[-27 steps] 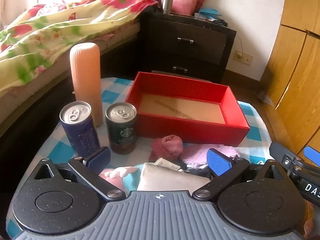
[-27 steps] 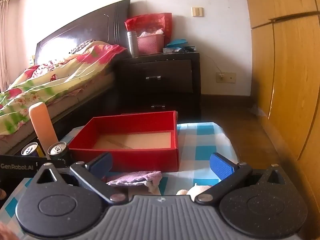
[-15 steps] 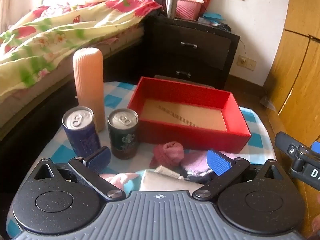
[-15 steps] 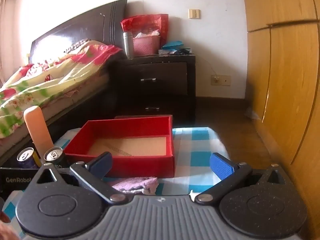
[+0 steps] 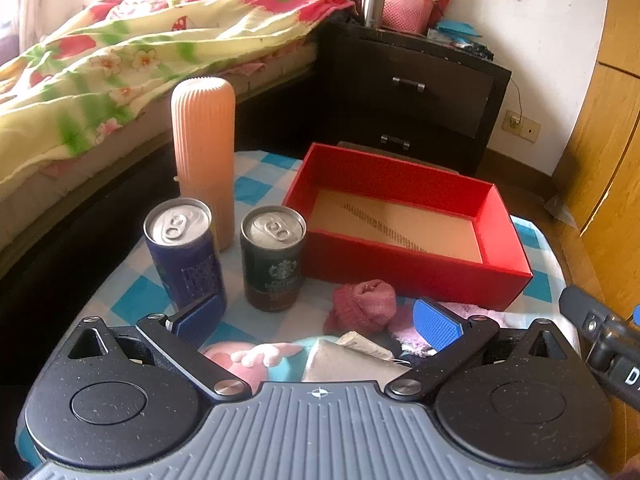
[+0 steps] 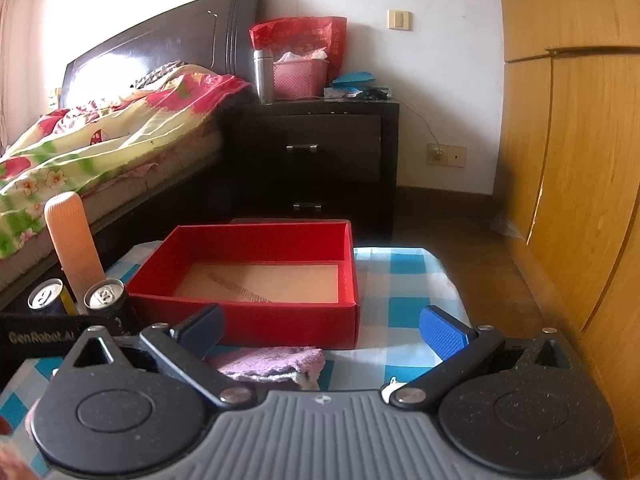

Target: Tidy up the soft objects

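Observation:
An empty red box [image 5: 404,220] [image 6: 256,276] sits on the blue-checked tablecloth [image 5: 256,192]. In front of it lie a rolled pink sock [image 5: 362,306], a purple cloth [image 5: 404,334] [image 6: 272,364], a grey-white folded item [image 5: 344,364] and a pink plush piece [image 5: 244,358]. My left gripper [image 5: 316,320] hangs open above these soft things, touching none. My right gripper [image 6: 322,330] is open too, with the purple cloth just below its left finger. Part of the right gripper's body [image 5: 604,344] shows at the left wrist view's right edge.
Two drink cans [image 5: 182,248] [image 5: 274,256] and a tall ribbed peach bottle [image 5: 204,156] stand left of the box. A bed [image 5: 120,52] lies to the left, a dark nightstand [image 6: 316,160] behind, wooden wardrobe doors [image 6: 568,184] to the right.
Both grippers have drawn back and risen a little, so the table items sit lower and smaller in view. A pale object under the right gripper has dropped out of sight. Both jaws stay open.

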Demonstrator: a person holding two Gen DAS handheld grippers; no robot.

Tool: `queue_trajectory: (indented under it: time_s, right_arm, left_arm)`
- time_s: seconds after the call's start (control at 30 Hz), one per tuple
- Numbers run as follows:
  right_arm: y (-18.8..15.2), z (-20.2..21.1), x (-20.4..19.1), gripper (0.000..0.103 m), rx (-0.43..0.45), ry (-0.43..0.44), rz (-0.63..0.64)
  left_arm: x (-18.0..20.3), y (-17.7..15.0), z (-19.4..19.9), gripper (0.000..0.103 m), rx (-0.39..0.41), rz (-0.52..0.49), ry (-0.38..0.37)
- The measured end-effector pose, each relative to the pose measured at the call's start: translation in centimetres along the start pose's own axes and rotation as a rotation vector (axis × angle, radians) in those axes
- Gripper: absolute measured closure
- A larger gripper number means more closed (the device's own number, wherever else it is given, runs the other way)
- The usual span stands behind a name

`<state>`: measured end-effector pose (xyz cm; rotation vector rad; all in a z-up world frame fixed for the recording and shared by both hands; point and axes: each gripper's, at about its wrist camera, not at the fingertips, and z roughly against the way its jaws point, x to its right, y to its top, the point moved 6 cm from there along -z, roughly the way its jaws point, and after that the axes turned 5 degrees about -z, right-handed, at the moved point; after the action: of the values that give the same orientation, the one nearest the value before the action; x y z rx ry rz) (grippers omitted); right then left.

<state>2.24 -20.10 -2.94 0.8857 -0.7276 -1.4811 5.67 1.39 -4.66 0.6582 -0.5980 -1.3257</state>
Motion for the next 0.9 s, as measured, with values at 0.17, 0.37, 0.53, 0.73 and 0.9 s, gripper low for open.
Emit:
queue_trajectory:
  time_s: [0.17, 0.37, 0.53, 0.73, 0.9]
  right_arm:
    - [0.31, -0.01, -0.15, 0.018, 0.004, -0.005, 0.004]
    - [0.32, 0.05, -0.33, 0.018, 0.001, -0.011, 0.011]
    - [0.24, -0.12, -0.44, 0.018, -0.008, -0.014, 0.021]
    - [0.19, -0.42, -0.47, 0.019, -0.012, -0.030, 0.027]
    - [-0.08, -0.45, -0.78, 0.018, -0.015, -0.030, 0.030]
  left_arm:
    - [0.44, -0.22, 0.03, 0.005, -0.001, -0.026, 0.008]
    - [-0.03, -0.26, -0.08, 0.005, -0.008, -0.006, 0.019]
    - [-0.05, -0.36, -0.18, 0.005, -0.011, -0.007, 0.022]
    - [0.17, -0.35, -0.06, 0.005, -0.002, -0.012, 0.026]
    - [0.52, -0.45, -0.03, 0.005, -0.006, -0.020, 0.023]
